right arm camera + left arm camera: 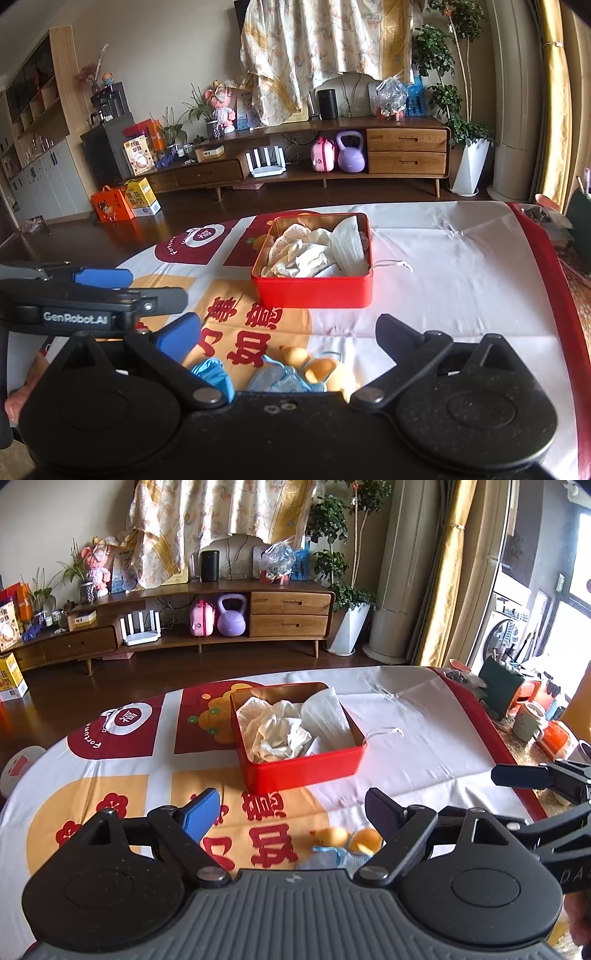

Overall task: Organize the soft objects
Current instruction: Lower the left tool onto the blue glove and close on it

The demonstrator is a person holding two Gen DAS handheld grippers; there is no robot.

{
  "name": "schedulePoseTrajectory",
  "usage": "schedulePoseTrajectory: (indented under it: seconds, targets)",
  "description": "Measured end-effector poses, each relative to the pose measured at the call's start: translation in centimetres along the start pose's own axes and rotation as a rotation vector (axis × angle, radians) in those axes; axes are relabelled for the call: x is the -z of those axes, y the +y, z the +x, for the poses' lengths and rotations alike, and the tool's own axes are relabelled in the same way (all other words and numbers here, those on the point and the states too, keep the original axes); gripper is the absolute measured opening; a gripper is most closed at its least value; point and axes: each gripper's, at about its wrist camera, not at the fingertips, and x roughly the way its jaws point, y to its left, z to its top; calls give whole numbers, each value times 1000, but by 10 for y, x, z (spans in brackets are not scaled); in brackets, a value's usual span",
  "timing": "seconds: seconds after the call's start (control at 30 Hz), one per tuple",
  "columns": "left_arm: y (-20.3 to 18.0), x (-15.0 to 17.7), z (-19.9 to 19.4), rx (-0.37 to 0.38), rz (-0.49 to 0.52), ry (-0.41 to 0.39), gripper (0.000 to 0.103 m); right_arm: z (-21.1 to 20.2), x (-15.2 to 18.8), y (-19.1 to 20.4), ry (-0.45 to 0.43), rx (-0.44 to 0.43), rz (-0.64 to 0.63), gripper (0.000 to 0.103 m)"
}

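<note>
Side by side, both tongs [291, 808] [288, 332] tilted downward, spread wide, empty, short of the red tin [303, 771].

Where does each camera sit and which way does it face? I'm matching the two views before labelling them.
Left wrist: on the left tongs, angled down across the table at the red tin of white cloths; own open fingers, plus the right tongs at the right edge.
Right wrist: on the right tongs, facing the same way; own open fingers, the left tongs at left.
Shared: tin, yellow and blue soft toys below the fingers, TV cabinet.
</note>
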Motion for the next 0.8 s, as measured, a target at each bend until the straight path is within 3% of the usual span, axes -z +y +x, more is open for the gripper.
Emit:
schedulePoseTrajectory:
  seconds: [0.13, 0.27, 0.47, 0.8]
  targets:
    - [-3, 13, -14, 12, -1, -7, 87, -13, 11, -3, -16, 6, 4, 101]
    - [-8, 27, -22, 7, 2, -12, 94, -21, 20, -10, -21, -5, 13, 101]
    - [-13, 45, -29, 1, -37, -18, 94, -24, 33, -17, -11, -19, -15, 101]
    - [-9, 78, -3, -37, -52, 29, 94, 8, 50, -34, 67, -11, -25, 101]
